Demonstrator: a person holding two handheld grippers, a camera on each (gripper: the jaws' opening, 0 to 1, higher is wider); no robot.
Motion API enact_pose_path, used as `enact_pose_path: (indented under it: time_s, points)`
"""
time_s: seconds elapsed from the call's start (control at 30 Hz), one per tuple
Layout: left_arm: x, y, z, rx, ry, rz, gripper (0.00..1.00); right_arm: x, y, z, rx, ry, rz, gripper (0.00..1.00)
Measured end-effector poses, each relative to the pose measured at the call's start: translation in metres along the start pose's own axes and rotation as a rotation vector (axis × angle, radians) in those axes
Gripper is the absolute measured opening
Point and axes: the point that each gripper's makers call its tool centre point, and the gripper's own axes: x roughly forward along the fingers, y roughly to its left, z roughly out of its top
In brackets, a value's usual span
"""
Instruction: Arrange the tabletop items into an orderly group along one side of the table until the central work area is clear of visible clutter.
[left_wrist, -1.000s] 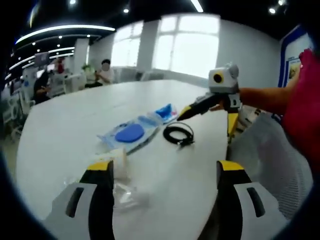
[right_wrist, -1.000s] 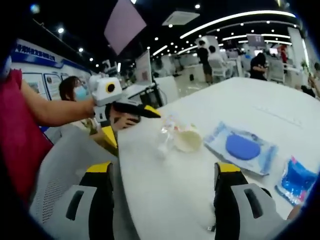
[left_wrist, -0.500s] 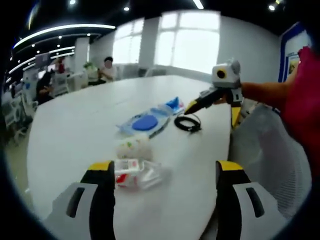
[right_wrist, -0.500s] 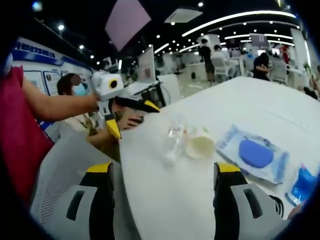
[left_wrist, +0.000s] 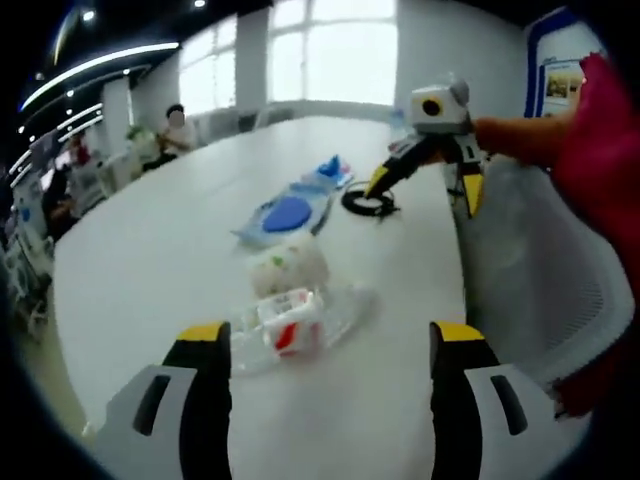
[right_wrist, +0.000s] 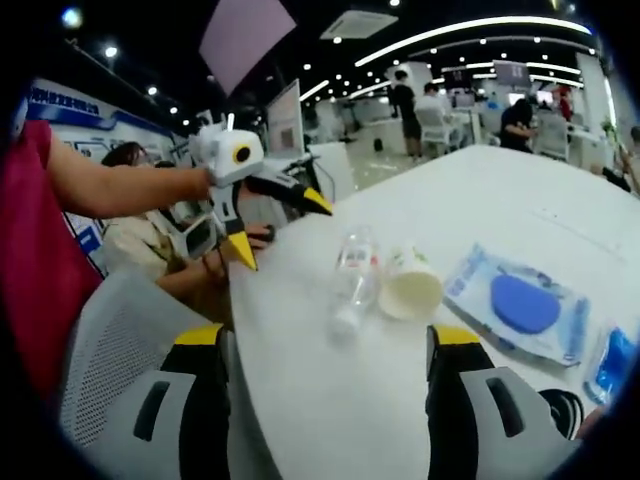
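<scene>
A clear plastic bottle (left_wrist: 285, 325) with a red label lies on its side on the white table (left_wrist: 150, 260), just ahead of my open left gripper (left_wrist: 330, 350). Behind it lies a tipped paper cup (left_wrist: 288, 268). Farther on are a blue round pad in a clear pack (left_wrist: 290, 212), a small blue packet (left_wrist: 330, 170) and a black cable coil (left_wrist: 368, 203). My right gripper (left_wrist: 425, 190) hangs open over the coil. In the right gripper view its open jaws frame the bottle (right_wrist: 352, 275), cup (right_wrist: 410, 288), pad pack (right_wrist: 522, 305), blue packet (right_wrist: 612, 365) and coil (right_wrist: 560, 410). The left gripper (right_wrist: 282, 228) hovers open at the table edge.
A white mesh chair (left_wrist: 530, 270) stands against the near table edge, also seen as the chair (right_wrist: 120, 340). A seated person in a mask (right_wrist: 130, 230) is behind the left gripper. More people, desks and chairs (right_wrist: 520, 125) fill the far room.
Both views have shifted with the hands; the left gripper view now looks lower and farther back along the table. The items lie where they were. Both grippers stay open.
</scene>
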Motion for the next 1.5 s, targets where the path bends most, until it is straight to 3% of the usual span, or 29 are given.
enact_pose_path:
  time_s: [0.13,0.63,1.0,1.27,1.5]
  points:
    - [0.012,0.008,-0.009,0.088,0.079,-0.048,0.78,0.002,-0.004,0.000,0.012,-0.001,-0.019,0.80]
    - [0.038,0.027,-0.014,0.336,0.229,-0.187,0.74,0.007,-0.010,-0.006,0.050,0.005,-0.065,0.79]
    - [0.055,0.030,-0.031,0.485,0.375,-0.324,0.68,0.002,-0.016,-0.014,0.090,0.003,-0.091,0.79]
    - [0.063,0.027,-0.035,0.539,0.416,-0.411,0.60,0.001,-0.020,-0.018,0.104,0.000,-0.096,0.78]
    - [0.071,0.027,-0.036,0.562,0.429,-0.449,0.56,0.000,-0.022,-0.021,0.114,0.001,-0.091,0.78]
